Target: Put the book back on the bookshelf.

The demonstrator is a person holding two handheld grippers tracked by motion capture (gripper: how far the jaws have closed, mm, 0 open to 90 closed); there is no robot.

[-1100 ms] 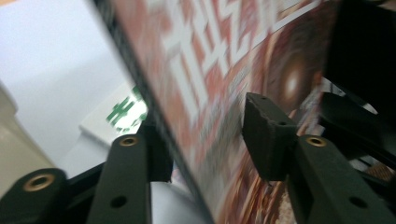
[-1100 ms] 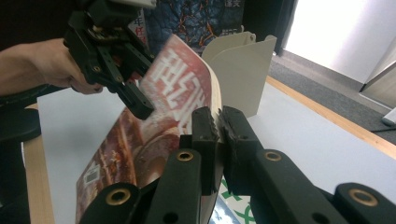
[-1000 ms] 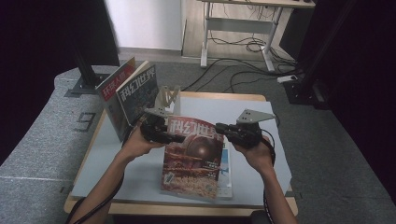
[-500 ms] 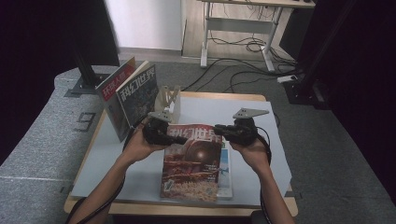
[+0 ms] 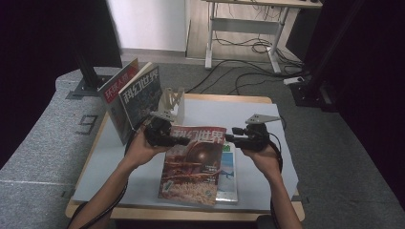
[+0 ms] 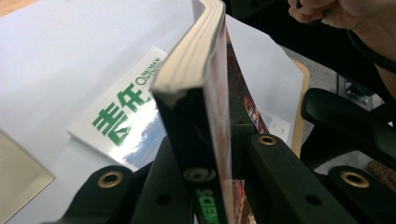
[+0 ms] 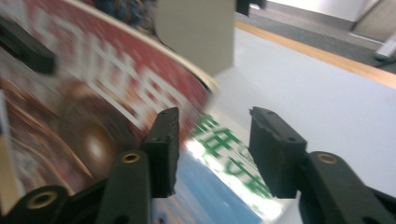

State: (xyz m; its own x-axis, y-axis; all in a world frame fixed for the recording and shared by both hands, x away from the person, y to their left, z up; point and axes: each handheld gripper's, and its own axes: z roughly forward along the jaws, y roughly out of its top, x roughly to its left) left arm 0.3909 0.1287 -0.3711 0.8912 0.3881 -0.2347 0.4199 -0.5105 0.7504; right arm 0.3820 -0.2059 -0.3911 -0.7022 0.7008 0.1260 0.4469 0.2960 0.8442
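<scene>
Counter (image 5: 267,119): pale sheet over a wooden top, person's forearms entering from the near edge.

Two magazines (image 5: 136,98) standing against a bookend (image 5: 173,101) at the far left.

Red-covered magazine (image 5: 193,164): near the middle, upper edge lifted off the counter, lower part lying over a white-and-blue magazine (image 5: 228,174) with green lettering.

Left hand-held gripper (image 5: 161,133): clamped on the red magazine's upper left corner, jaws pressed on both faces of it in the left gripper view (image 6: 205,186).

Right hand-held gripper (image 5: 235,137): jaws apart, having just opened, nothing between them; just beside the red magazine's right edge (image 7: 212,154).
</scene>
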